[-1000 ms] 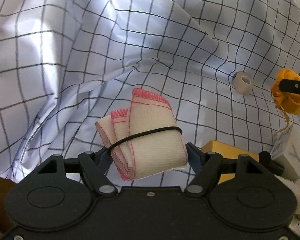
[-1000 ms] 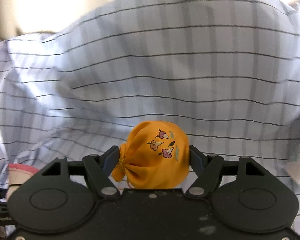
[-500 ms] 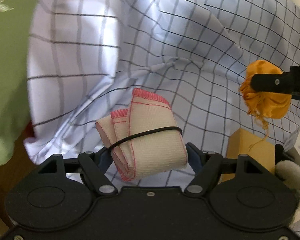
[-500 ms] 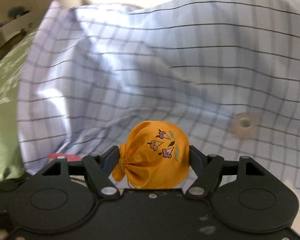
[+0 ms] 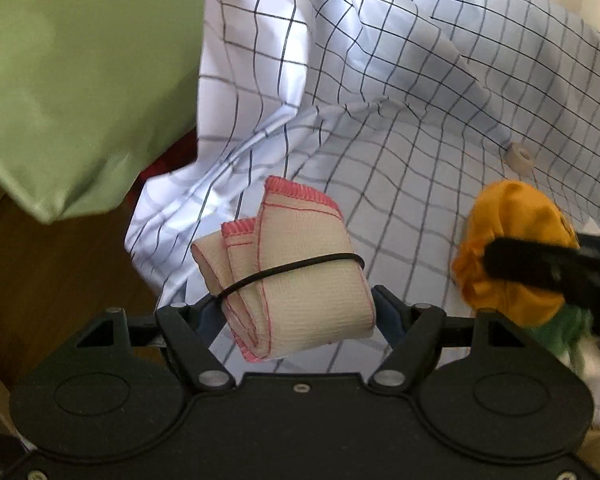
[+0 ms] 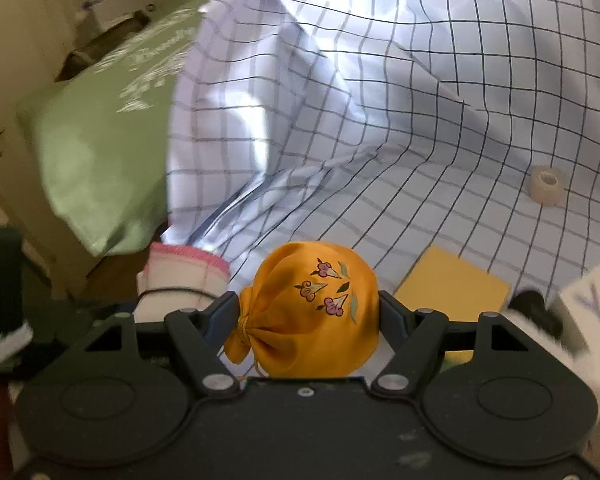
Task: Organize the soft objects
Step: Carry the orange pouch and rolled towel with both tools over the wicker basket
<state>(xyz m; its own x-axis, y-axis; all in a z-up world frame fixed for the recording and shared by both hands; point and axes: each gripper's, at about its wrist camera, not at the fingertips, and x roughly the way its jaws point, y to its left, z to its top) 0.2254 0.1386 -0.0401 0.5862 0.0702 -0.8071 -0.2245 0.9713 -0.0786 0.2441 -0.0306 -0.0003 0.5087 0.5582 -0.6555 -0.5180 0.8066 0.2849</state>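
My left gripper (image 5: 298,306) is shut on a rolled cream cloth with pink edging (image 5: 296,280), bound by a black elastic band, held above the checked sheet (image 5: 400,120). My right gripper (image 6: 308,312) is shut on an orange drawstring pouch with a flower print (image 6: 312,308). In the left wrist view the pouch (image 5: 512,256) and the right gripper's finger (image 5: 540,268) show at the right, close beside the cloth roll. In the right wrist view the cloth roll (image 6: 184,276) shows at the lower left.
A crumpled white-and-blue checked sheet covers the surface. A tape roll (image 5: 520,158) lies on it at the right. A yellow pad (image 6: 452,284) and a white block with a letter (image 6: 588,304) lie near the right gripper. A green cloth-covered surface (image 5: 72,60) is on the left.
Both grippers have swung left with their loads still held. The green surface has come into view at the left, and the right gripper with the pouch is closer to the left one.
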